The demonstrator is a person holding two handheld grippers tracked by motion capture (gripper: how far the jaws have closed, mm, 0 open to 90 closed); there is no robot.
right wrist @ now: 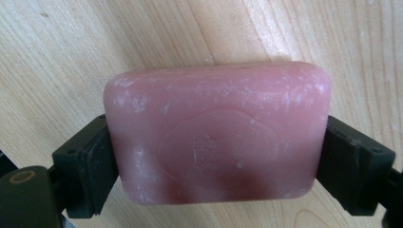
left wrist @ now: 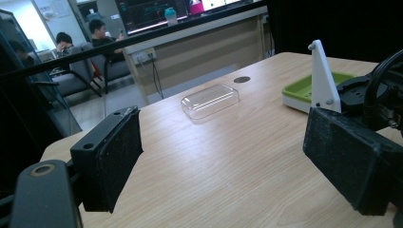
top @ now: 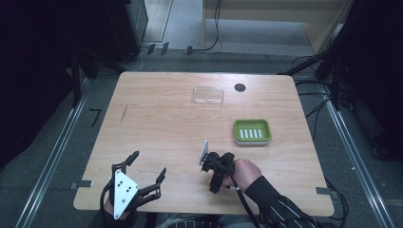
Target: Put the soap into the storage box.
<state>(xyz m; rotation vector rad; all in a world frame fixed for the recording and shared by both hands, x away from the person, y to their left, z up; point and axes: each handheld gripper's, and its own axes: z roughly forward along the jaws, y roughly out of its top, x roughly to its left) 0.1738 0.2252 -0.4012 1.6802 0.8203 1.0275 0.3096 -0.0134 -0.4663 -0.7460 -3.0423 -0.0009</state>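
High view: fixed above the near edge of the bench (top: 157,118), facing forward and down, whole top in frame. Left gripper view: low over the near left corner, looking level across to the far right. Right gripper view: close, straight down on the wood. All three share the benchtop.

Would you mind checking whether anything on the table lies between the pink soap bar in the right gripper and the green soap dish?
Nothing visible does. The right gripper is shut on the soap bar, and the stretch of table up to the green soap dish is bare. The clear lid lies farther back, off that line.
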